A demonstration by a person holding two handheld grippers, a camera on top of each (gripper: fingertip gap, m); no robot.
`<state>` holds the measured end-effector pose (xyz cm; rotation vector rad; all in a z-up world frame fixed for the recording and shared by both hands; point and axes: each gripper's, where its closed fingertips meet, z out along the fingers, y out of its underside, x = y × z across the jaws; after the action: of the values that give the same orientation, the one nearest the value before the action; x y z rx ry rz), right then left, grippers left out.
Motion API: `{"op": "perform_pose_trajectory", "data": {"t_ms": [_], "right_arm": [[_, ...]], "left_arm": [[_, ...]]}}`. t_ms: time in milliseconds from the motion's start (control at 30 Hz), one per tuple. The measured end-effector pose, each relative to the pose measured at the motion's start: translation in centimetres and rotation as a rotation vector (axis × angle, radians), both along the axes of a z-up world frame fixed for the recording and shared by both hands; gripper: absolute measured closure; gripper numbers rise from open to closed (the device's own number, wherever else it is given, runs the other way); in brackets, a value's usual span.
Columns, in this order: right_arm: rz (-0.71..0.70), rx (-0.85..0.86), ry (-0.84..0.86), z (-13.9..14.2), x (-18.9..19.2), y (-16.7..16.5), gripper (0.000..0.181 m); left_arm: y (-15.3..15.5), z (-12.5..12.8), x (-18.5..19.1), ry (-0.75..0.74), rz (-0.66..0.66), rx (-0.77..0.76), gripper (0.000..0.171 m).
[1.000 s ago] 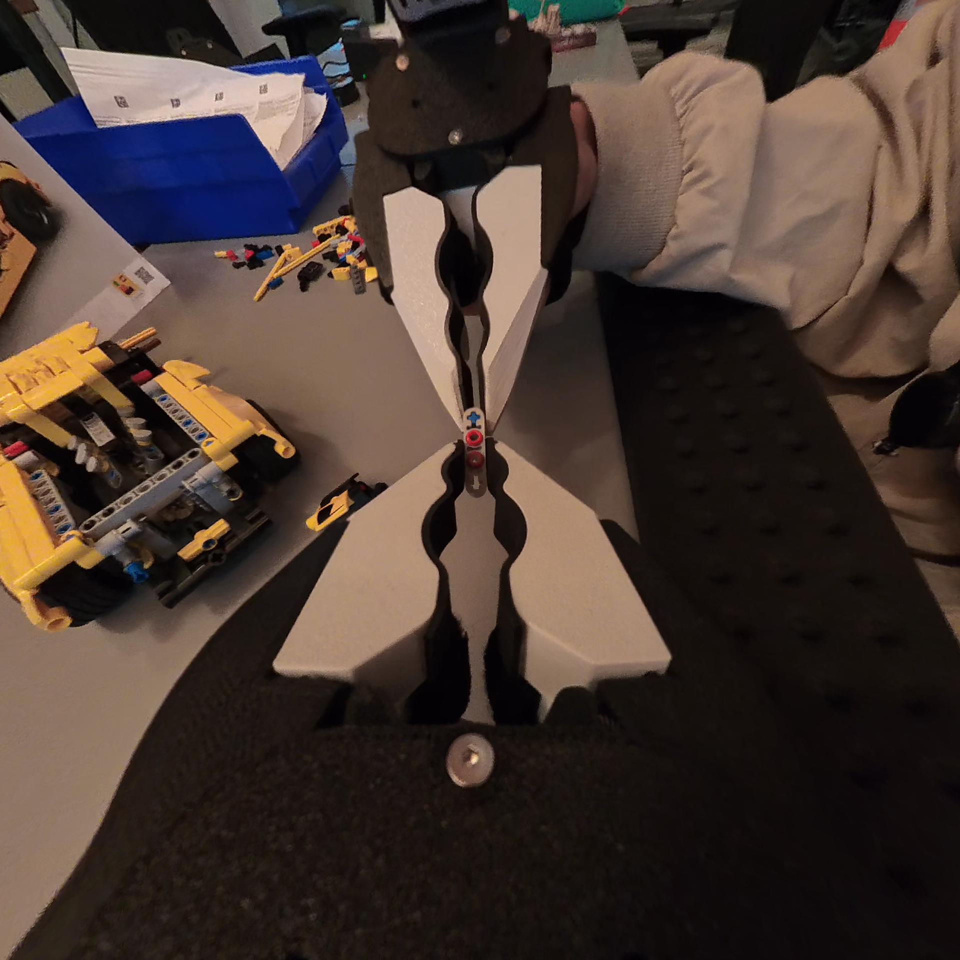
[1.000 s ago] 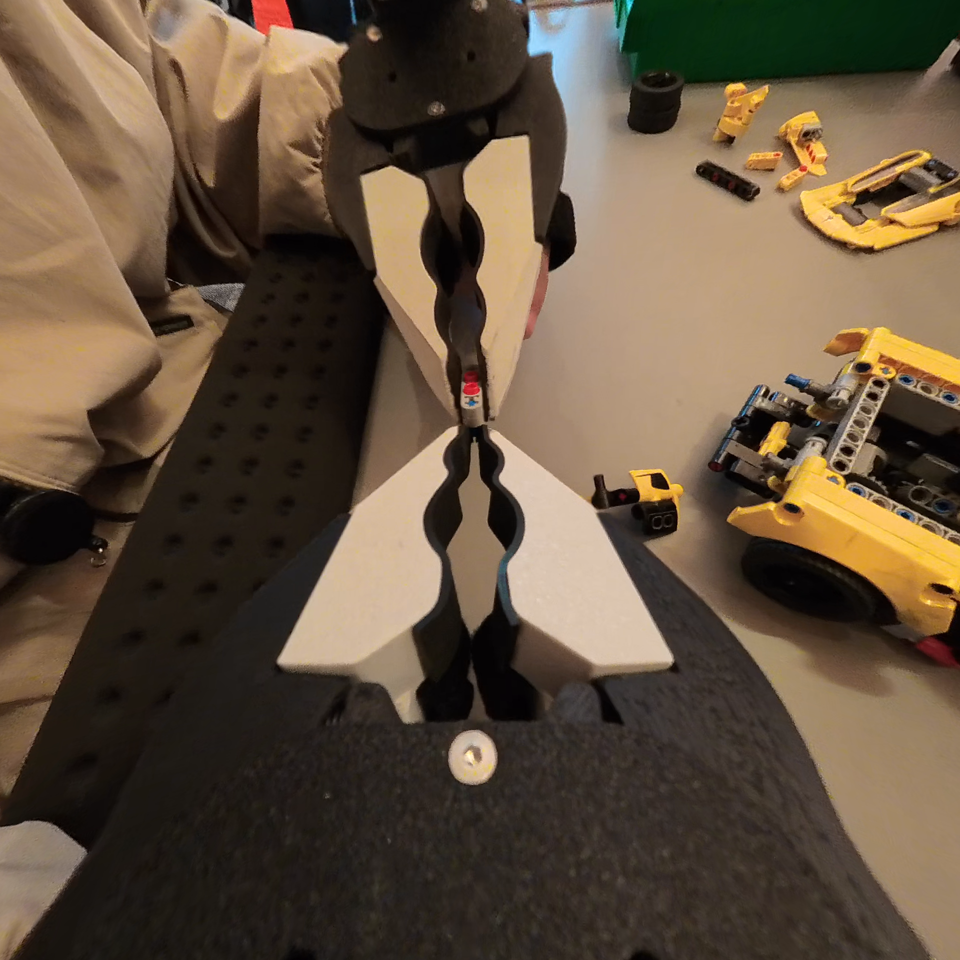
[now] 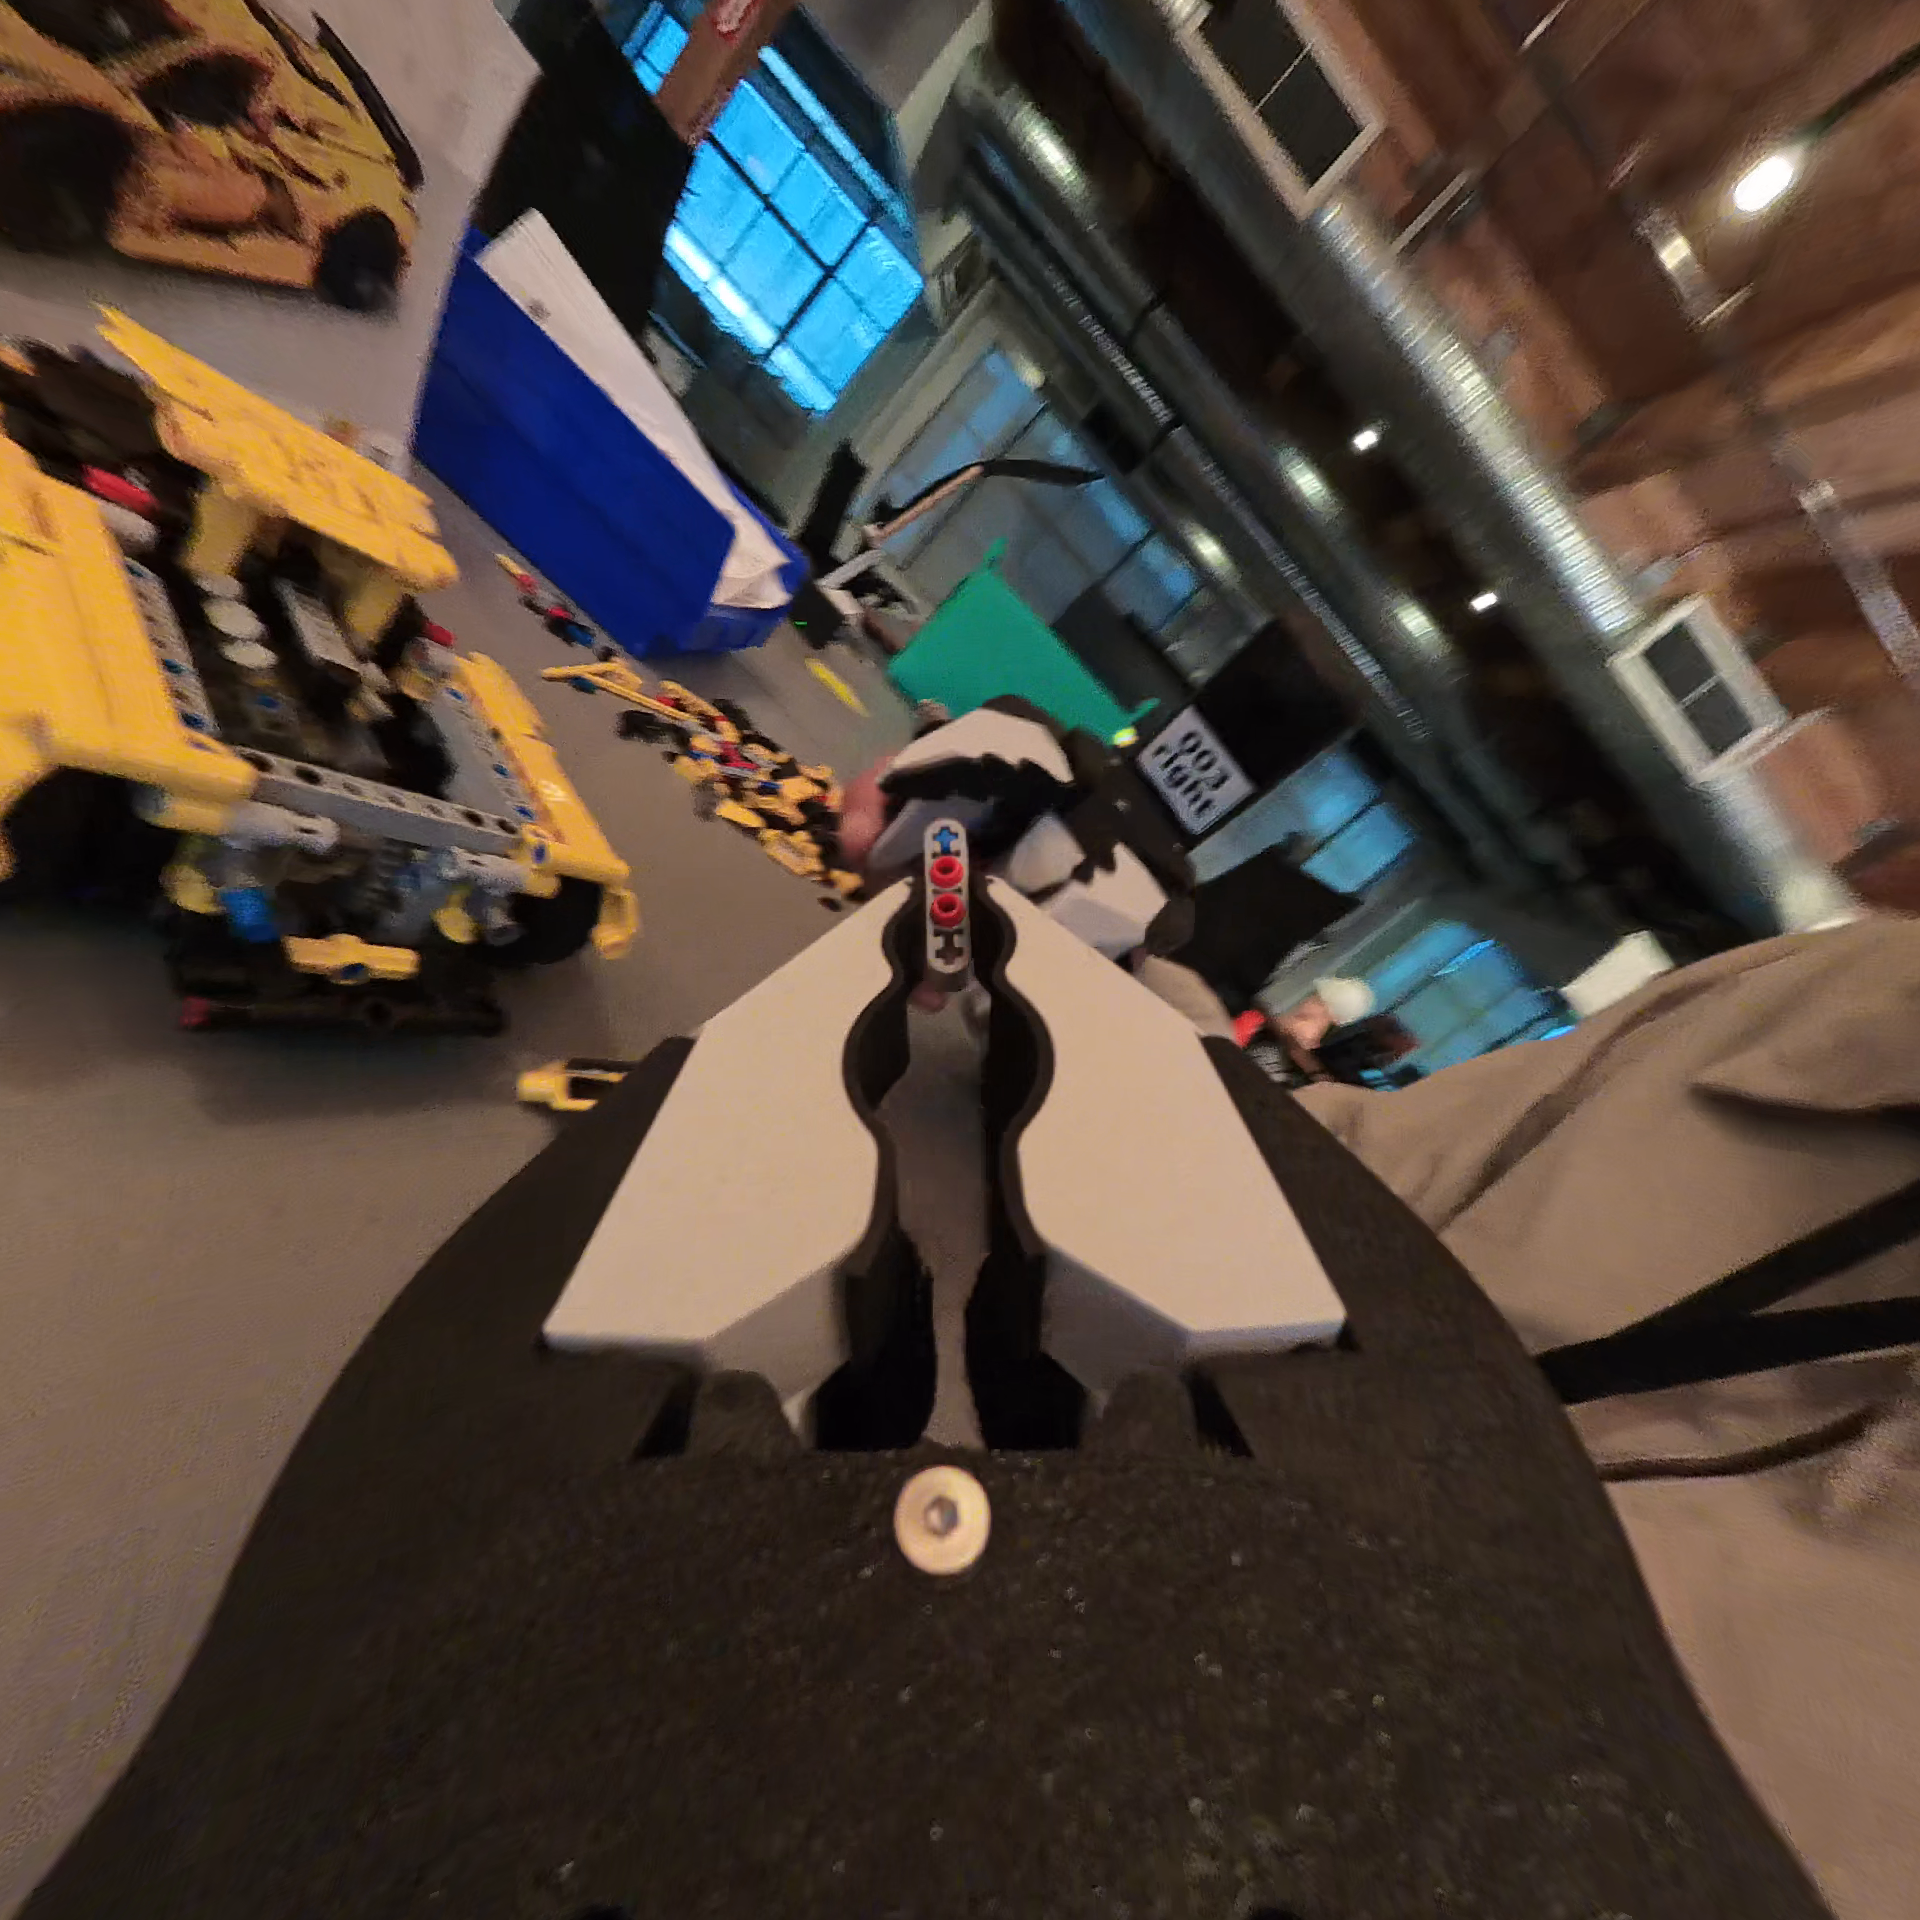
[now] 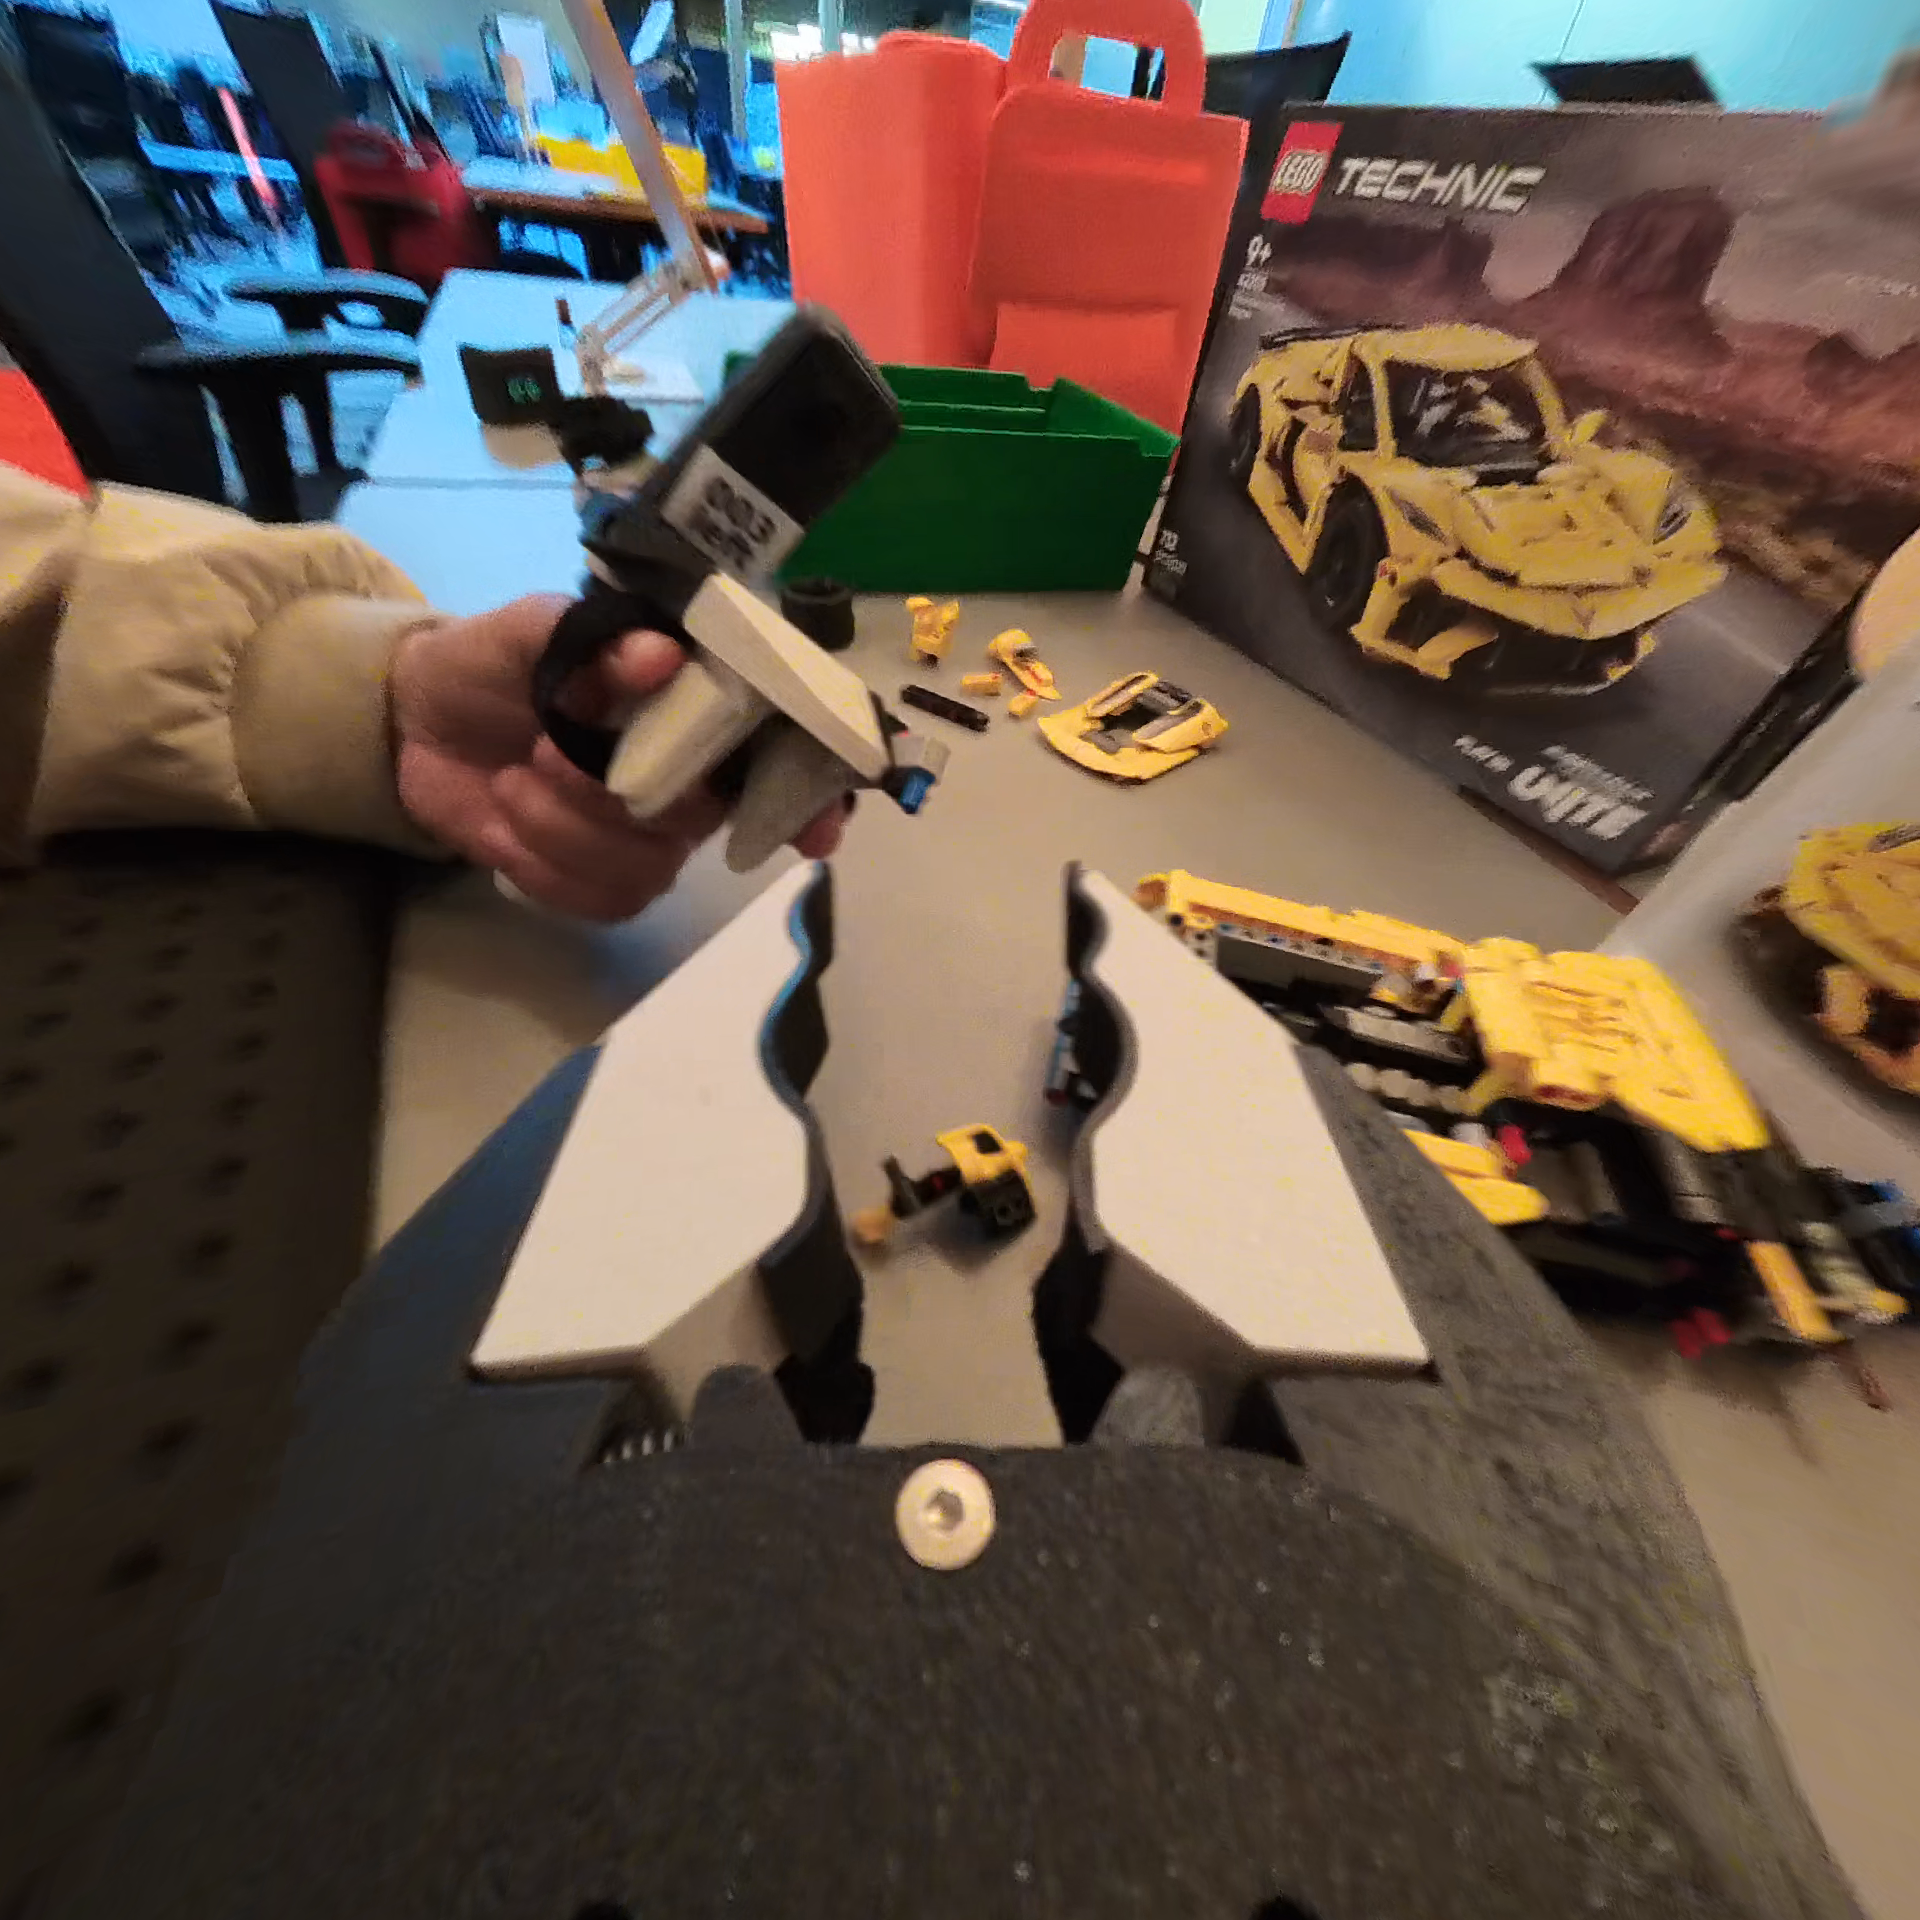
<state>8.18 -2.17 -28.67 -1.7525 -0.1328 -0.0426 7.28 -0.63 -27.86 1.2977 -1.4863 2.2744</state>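
Observation:
My left gripper [image 3: 945, 935] is shut on a small grey beam [image 3: 945, 894] with two red pins and a blue one, held up off the table. In the right wrist view, a hand holds that gripper [image 4: 894, 764] tilted down to the right, with the beam [image 4: 920, 753] at its tip. My right gripper [image 4: 948, 894] is open and empty, a short way below and in front of the beam. A small yellow and black piece [image 4: 966, 1179] lies on the grey table [image 4: 935, 997] between its fingers. The right gripper's white fingers [image 3: 1091, 883] show blurred behind the beam.
A part-built yellow car model [image 4: 1507, 1060] [image 3: 260, 727] stands close to the right fingers. Behind are loose yellow parts [image 4: 1132, 722], a black tyre [image 4: 819, 613], a green bin [image 4: 987, 488], an orange bag [image 4: 997, 208] and a car-picture box [image 4: 1507, 416]. A blue bin [image 3: 582, 499] and a black perforated mat [image 4: 156, 1039] are near.
The grippers met tip to tip at the beam before. Now my right gripper has opened and drawn back, and my left gripper has lifted and tilted with the beam still in it.

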Motion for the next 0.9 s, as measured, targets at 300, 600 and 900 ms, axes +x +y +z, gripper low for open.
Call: {"op": "perform_pose_trajectory", "data": {"t_ms": [300, 600, 900], "right_arm": [[0.352, -0.162, 0.498, -0.8, -4.8, 0.2, 0.166], [0.400, -0.160, 0.483, -1.0, -5.3, -0.5, 0.175], [0.004, -0.232, -0.033, -4.6, -0.8, 1.5, 0.172]], "left_arm": [[-2.8, 0.0, -3.1, -0.198, -0.172, 0.231, 0.165], [-2.9, -1.0, -3.7, -0.243, -0.187, 0.349, 0.165], [-0.6, -5.1, 0.1, -0.084, 0.004, 0.556, 0.166]]}}
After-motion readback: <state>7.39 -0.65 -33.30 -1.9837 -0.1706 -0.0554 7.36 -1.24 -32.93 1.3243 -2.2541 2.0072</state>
